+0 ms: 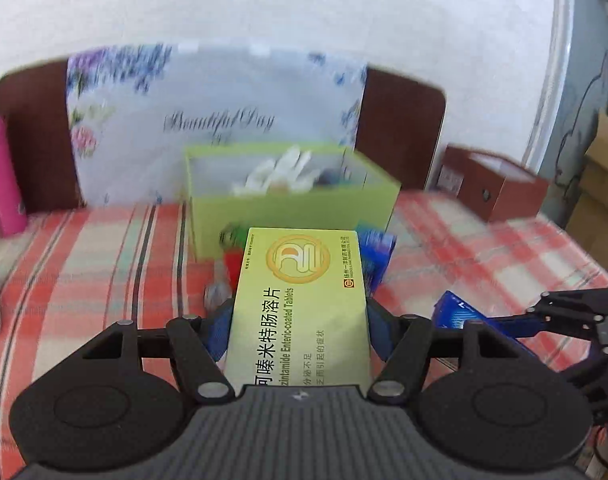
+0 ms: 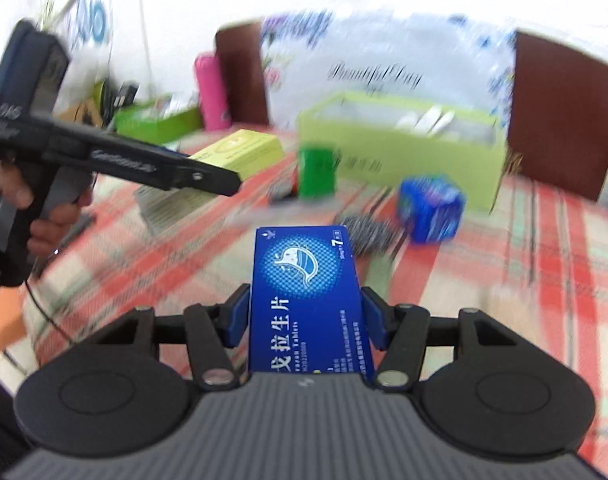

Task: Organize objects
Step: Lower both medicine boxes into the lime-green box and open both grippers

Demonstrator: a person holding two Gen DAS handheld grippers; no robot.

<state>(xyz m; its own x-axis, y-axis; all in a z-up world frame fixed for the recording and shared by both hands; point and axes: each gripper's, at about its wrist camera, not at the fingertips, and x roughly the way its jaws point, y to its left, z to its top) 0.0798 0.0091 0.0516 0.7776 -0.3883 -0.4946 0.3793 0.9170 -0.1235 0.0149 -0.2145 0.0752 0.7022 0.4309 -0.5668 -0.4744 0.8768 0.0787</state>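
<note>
My left gripper [image 1: 300,314] is shut on a yellow-green tablet box [image 1: 300,276], lifted above the red checked tablecloth [image 1: 104,264], its blue pads pressing both long sides. My right gripper [image 2: 306,308] is shut on a dark blue tablet box [image 2: 306,268], also off the cloth. Straight ahead stands an open lime-green bin [image 1: 292,212] with white items inside. In the right wrist view the left gripper's fingers [image 2: 208,174] and the yellow box [image 2: 244,146] appear at the left, held by a person's hand [image 2: 52,224]. A blue cube-shaped box [image 2: 430,208] and a green pack [image 2: 317,174] lie before the bin [image 2: 404,160].
A pink bottle [image 1: 2,176] stands at the far left and a brown open box [image 1: 500,188] at the far right. Behind the bin leans a flowered bag [image 1: 216,112] against a brown chair back [image 1: 404,128]. A small dark item [image 2: 368,234] lies on the cloth.
</note>
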